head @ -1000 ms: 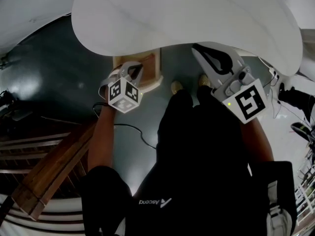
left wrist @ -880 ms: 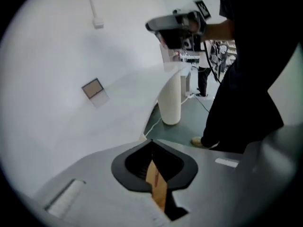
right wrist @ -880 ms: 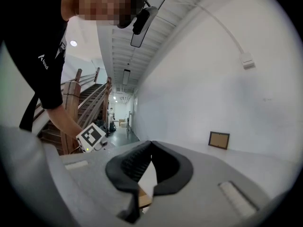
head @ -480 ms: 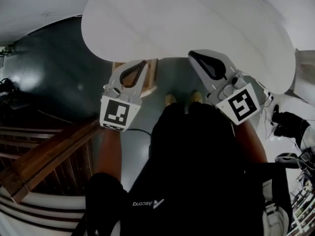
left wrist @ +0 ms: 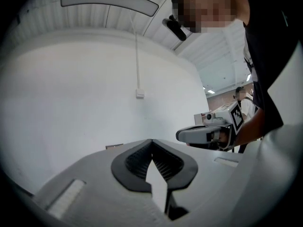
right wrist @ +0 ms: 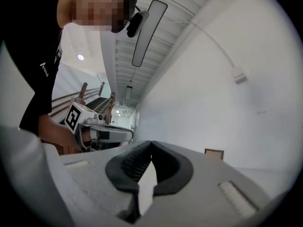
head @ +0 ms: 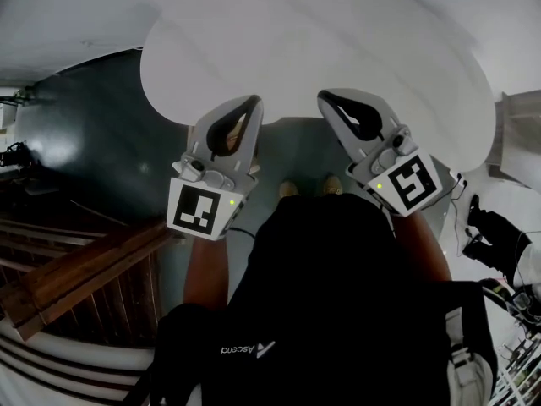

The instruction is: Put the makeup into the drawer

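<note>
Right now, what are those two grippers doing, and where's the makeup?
Left gripper shut, empty. Right gripper shut, empty. No makeup in view. White table ahead.

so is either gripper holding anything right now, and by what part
Nothing is held. The left gripper and the right gripper each have their jaws closed tip to tip, with only empty space between the pads.

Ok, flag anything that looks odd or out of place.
Nothing spilled, broken or askew. Only oddity: no makeup shows in any view, and the left gripper and right gripper are both shut on nothing near the white table.
</note>
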